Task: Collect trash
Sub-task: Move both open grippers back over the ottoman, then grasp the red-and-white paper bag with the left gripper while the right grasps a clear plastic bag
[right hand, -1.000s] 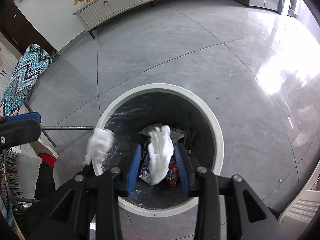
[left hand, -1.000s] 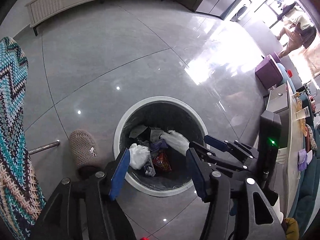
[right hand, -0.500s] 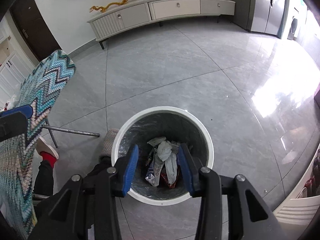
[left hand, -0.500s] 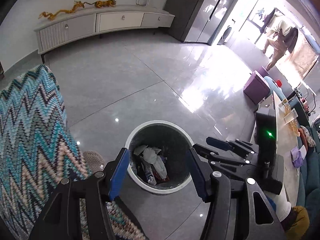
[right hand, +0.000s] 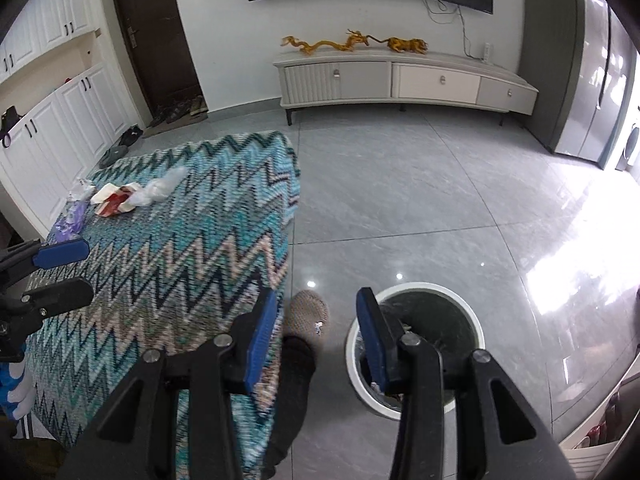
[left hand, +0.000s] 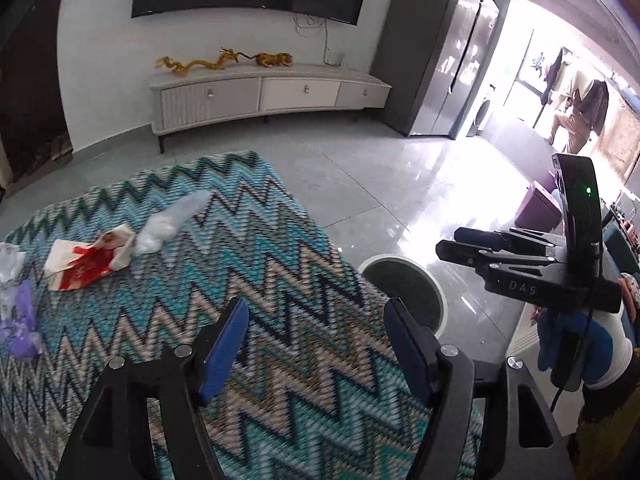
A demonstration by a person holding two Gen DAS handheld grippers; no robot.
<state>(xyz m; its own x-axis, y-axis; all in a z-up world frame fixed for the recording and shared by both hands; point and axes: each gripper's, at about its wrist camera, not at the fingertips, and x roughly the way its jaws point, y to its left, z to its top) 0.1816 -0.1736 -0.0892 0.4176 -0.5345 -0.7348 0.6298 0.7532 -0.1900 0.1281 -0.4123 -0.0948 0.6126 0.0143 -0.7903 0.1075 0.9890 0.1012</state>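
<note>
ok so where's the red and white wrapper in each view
Left wrist: red and white wrapper at far left, on the zigzag cloth.
Right wrist: upper left, near the cloth's far end.
Shared landmark: the clear plastic bag touching the wrapper's right side.

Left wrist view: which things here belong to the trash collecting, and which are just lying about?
Part of the job:
- red and white wrapper
- clear plastic bag
- purple scrap
- white crumpled scrap
- trash bin
- left gripper, open and empty
- right gripper, empty

Just there:
- zigzag cloth
- TV cabinet
- golden dragon figures
- purple stool
</note>
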